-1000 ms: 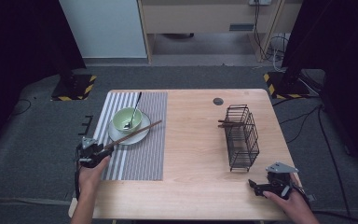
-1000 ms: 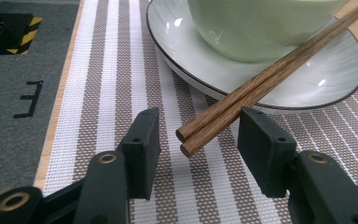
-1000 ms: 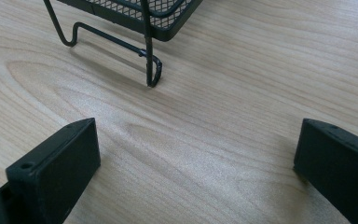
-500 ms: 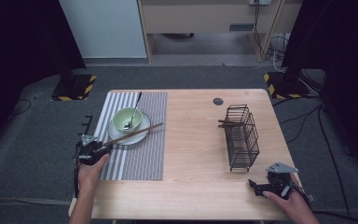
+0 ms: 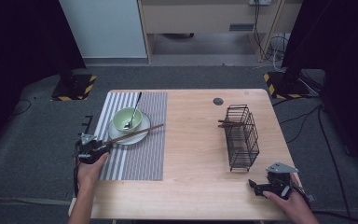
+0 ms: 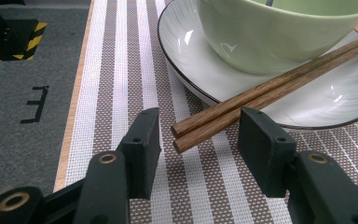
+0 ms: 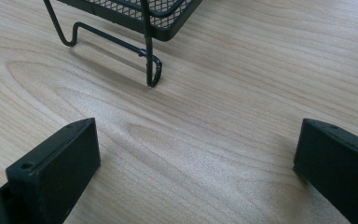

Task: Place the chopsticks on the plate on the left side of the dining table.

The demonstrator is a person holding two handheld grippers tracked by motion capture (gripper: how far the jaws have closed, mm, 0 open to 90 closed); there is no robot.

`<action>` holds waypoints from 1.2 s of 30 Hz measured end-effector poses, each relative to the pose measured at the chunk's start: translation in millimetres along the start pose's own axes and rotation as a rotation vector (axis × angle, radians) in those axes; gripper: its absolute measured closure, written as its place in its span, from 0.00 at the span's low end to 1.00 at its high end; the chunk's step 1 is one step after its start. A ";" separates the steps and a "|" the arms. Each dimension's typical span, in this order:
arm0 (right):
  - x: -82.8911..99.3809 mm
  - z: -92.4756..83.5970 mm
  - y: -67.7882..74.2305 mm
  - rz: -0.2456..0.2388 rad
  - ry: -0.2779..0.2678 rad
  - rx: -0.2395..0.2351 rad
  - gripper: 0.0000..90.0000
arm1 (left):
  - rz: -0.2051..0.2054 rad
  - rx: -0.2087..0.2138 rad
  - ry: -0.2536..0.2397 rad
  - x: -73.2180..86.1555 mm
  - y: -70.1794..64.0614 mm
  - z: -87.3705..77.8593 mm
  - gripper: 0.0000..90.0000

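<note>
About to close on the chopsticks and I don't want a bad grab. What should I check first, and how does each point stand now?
1. Chopsticks ends lie between the left gripper jaws: ok.
2. Jaws touching the sticks: not ok, gaps on both sides.
3. Both sticks side by side: ok.
4. Far part of the sticks rests on the plate rim beside the bowl; lifting may nudge it: cannot tell.
5. Right gripper open over bare table, out of the way: ok.

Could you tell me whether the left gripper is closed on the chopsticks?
Open: the left gripper has gaps between its pads and the chopsticks.
</note>
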State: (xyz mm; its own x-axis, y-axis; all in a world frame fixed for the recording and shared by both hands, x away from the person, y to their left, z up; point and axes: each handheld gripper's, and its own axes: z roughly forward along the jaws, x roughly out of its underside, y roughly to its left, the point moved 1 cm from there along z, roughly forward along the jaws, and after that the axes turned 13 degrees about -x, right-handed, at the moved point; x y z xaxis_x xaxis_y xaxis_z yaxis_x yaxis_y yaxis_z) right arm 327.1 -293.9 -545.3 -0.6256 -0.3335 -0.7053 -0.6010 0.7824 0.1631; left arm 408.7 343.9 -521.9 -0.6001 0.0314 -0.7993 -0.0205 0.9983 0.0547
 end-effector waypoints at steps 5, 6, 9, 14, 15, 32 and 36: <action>0.0 0.0 0.0 0.000 0.000 0.000 0.00 | 0.000 -0.003 0.006 0.5 1.1 1.7 0.54; 0.0 0.0 0.0 -0.001 0.000 0.000 0.00 | 0.001 -0.006 0.008 0.5 1.6 2.0 0.54; 0.0 0.0 0.0 0.000 0.000 0.000 0.00 | -0.003 -0.012 0.019 1.1 2.3 2.6 0.54; 0.0 0.0 0.0 0.000 0.000 0.000 0.00 | 0.000 -0.016 0.022 0.5 3.7 2.1 0.54; 0.0 0.0 0.0 -0.001 0.000 0.000 0.00 | 0.007 -0.018 0.022 -0.4 4.1 1.7 0.54; 0.0 0.0 0.0 0.000 0.000 0.000 0.00 | 0.018 -0.037 0.014 -5.4 5.8 6.0 0.54; 0.0 0.0 -0.1 -0.001 0.000 0.000 0.00 | 0.022 -0.045 0.006 -6.6 5.3 8.3 0.55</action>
State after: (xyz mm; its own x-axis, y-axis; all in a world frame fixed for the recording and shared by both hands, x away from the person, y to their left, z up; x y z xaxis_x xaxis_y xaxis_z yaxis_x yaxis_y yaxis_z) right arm 327.2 -294.0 -545.3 -0.6250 -0.3340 -0.7055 -0.6013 0.7824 0.1623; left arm 419.2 349.4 -521.3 -0.6059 0.0527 -0.7938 -0.0433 0.9941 0.0991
